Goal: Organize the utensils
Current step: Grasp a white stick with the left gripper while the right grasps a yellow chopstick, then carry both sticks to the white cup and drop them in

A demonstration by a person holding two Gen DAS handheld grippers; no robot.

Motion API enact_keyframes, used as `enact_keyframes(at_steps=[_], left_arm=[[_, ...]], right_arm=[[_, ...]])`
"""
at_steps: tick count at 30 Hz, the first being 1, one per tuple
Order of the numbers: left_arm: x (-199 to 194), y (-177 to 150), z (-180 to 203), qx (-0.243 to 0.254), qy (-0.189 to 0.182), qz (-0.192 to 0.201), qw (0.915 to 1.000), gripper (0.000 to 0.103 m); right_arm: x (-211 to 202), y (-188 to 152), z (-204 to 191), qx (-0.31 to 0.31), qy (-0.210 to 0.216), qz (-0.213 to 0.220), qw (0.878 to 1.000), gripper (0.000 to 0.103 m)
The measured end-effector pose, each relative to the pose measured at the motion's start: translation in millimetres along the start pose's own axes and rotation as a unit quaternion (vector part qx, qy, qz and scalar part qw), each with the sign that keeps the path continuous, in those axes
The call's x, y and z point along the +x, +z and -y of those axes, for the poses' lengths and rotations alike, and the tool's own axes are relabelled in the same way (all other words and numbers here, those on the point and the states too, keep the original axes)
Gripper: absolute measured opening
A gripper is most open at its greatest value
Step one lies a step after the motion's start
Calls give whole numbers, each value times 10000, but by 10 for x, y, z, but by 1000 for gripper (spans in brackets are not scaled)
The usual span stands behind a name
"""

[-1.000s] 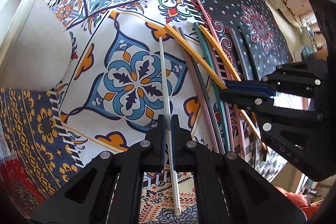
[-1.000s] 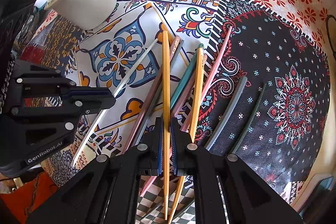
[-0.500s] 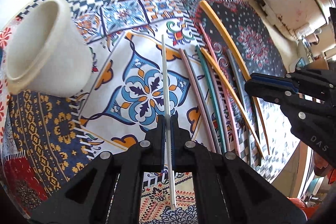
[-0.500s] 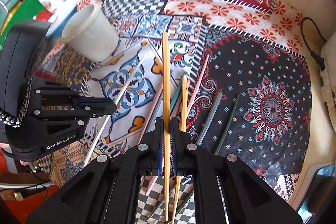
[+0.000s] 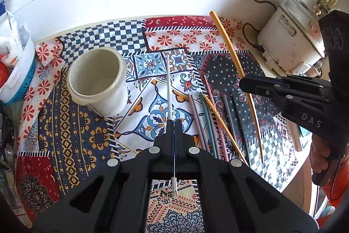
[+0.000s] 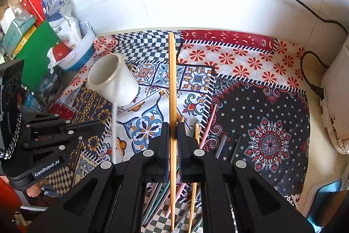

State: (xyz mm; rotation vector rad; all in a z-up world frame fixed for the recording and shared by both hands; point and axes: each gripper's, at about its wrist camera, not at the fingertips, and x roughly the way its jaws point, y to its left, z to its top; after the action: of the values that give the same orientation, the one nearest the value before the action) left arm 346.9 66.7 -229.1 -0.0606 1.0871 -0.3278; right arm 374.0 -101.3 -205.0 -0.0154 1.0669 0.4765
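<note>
My left gripper [image 5: 174,123] is shut on a white chopstick [image 5: 169,88] and holds it above the patterned cloth. My right gripper [image 6: 173,127] is shut on an orange chopstick [image 6: 171,80], also raised; it shows in the left wrist view [image 5: 226,40] too. A cream cup [image 5: 99,78] stands upright to the left, seen also in the right wrist view [image 6: 112,80]. Several coloured chopsticks [image 5: 209,123] lie loose on the cloth between the grippers.
A white rice cooker [image 5: 290,36] with a black cord stands at the back right. A blue basket with bags and boxes [image 6: 72,54] sits at the back left by the wall. A patchwork cloth [image 6: 240,62] covers the table.
Both grippers have risen well above the cloth, each carrying its chopstick. The cup and wall have come into fuller view.
</note>
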Motion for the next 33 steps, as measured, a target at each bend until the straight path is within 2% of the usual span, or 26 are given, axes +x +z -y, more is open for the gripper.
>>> enact_keyframes(at_steps=[3,7,9,11,16,22,27,30,32,33], left_arm=[[-115,7,8,26,-84,104,9999,0],[30,19,67,225,-80,-122,9996,1],[242,24,55,186,-131,-408,9989,14],[505,12,36,142,-50,-715,9973,19],[1033,-16,-41,28,137,-1233,9923,19],[1281,73,-36,184,503,-1303,9900,19],[1445,118,-26,187,480,-1467,9878,15],[1475,137,-6,224,486,-1407,9886,14],[1459,134,-7,218,504,-1369,9891,10],[1451,128,-9,251,569,-1349,9889,4]], right_arm=[[-49,61,-49,-53,9,143,9999,6],[-107,124,-62,-40,-6,277,9996,6],[-134,140,-49,-30,-43,334,9994,6],[-164,145,-28,3,-72,395,9992,6],[-236,135,42,141,-87,491,9987,6],[-262,97,114,286,-136,524,9981,6],[-251,99,124,306,-159,529,9980,6],[-255,108,128,307,-175,544,9979,6],[-257,120,132,311,-184,550,9978,6],[-256,125,138,309,-188,554,9978,6]])
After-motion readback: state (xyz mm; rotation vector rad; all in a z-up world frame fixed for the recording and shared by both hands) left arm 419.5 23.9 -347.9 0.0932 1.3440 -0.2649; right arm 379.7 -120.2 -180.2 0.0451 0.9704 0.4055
